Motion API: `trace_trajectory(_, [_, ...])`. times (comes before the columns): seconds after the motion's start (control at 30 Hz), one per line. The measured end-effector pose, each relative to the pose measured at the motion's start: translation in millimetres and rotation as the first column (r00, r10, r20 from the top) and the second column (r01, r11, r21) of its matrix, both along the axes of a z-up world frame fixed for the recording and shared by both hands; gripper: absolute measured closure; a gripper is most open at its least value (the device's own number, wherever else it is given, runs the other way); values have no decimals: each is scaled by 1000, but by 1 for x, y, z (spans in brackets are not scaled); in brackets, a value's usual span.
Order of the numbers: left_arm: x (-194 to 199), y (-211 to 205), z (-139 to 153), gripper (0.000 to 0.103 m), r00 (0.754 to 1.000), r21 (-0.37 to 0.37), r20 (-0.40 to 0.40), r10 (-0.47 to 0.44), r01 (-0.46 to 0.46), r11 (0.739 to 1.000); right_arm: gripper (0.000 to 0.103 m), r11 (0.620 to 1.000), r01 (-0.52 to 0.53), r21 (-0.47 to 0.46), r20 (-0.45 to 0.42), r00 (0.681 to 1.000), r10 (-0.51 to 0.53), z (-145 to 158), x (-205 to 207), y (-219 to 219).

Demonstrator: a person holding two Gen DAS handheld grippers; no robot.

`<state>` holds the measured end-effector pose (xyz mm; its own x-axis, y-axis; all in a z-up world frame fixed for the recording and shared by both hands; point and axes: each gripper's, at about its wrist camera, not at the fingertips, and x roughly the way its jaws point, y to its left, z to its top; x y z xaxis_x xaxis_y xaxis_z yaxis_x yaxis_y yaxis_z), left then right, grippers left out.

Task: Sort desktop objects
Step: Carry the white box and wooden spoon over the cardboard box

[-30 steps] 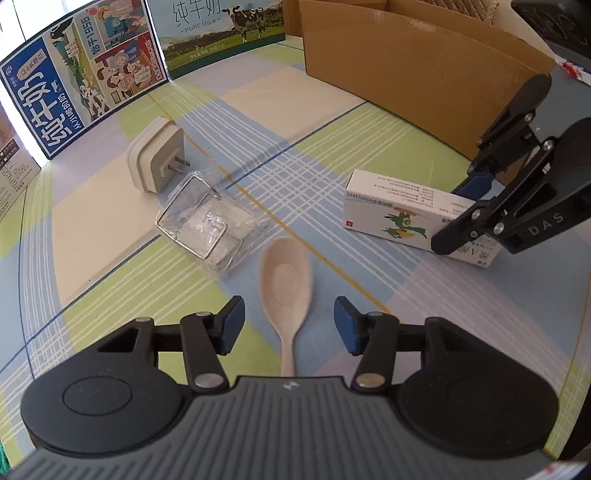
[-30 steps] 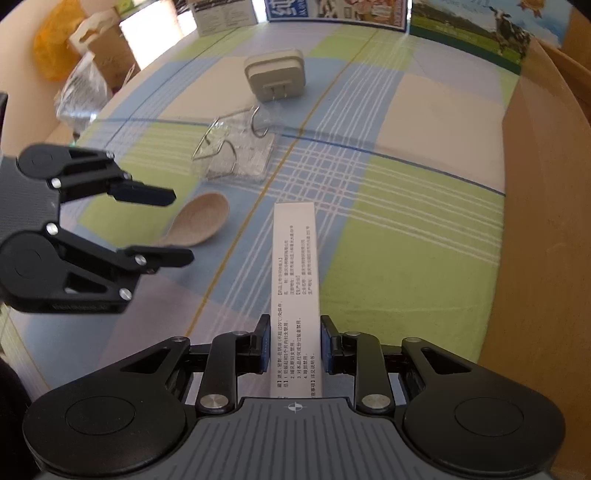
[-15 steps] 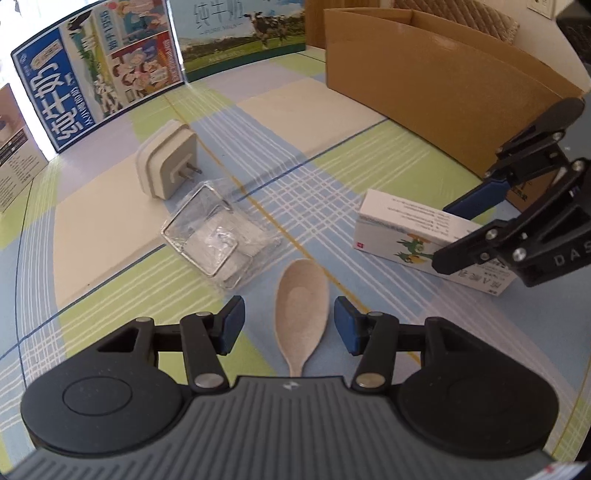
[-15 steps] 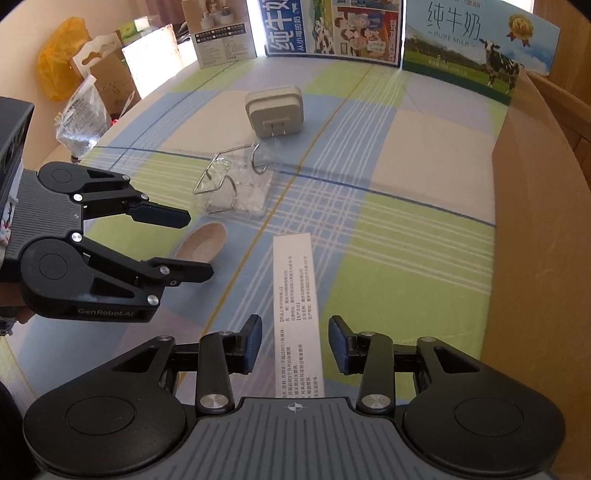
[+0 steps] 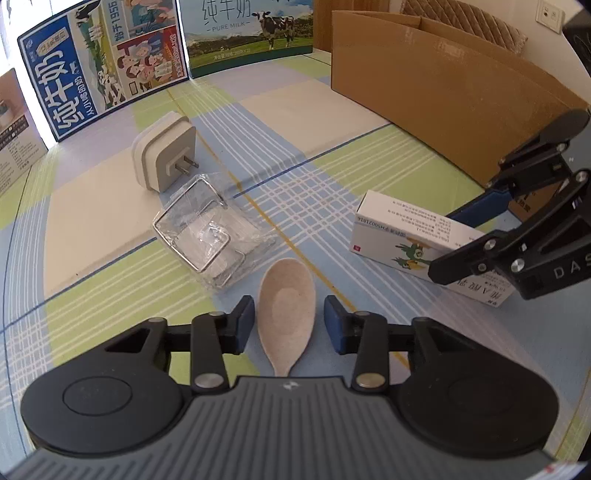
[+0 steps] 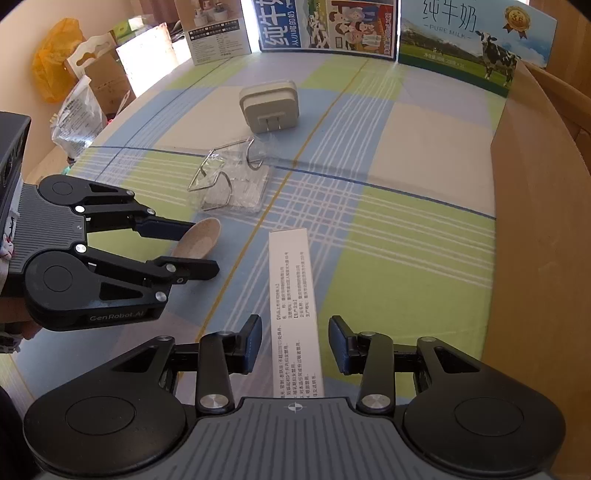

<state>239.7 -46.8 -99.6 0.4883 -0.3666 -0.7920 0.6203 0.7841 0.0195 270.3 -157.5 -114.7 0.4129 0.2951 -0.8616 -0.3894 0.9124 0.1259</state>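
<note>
The left tool [image 5: 289, 319] stood open around the spoon [image 5: 286, 303] on the desk [image 5: 369, 177], the right tool [image 6: 294, 343] open around the box [image 6: 293, 295], and both things looked light and stiff, easy to pinch by their sides.

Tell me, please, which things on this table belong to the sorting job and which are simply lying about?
Belong to the job: spoon, between the left gripper fingers; medicine box, between the right gripper fingers; plug adapter; wire hook in its clear packet; cardboard box.

Lying about: milk cartons; plastic bags.
</note>
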Motion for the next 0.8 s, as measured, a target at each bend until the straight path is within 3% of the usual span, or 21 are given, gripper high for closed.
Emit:
trace_trajectory(0.17, [0, 1, 2, 75, 1000, -9, -5, 12, -12, 1000, 66, 1000, 3, 3, -2, 1000, -3, -1, 0, -1])
trace_trajectory(0.47, [3, 8, 19, 75, 997, -93, 19, 71, -69, 993, 66, 1000, 10, 3, 4, 1000, -10, -1, 3, -2])
trace_trajectory(0.8, [4, 9, 18, 75, 996, -87, -23, 86, -87, 992, 66, 999, -22, -40, -4, 1000, 22, -8, 7, 9])
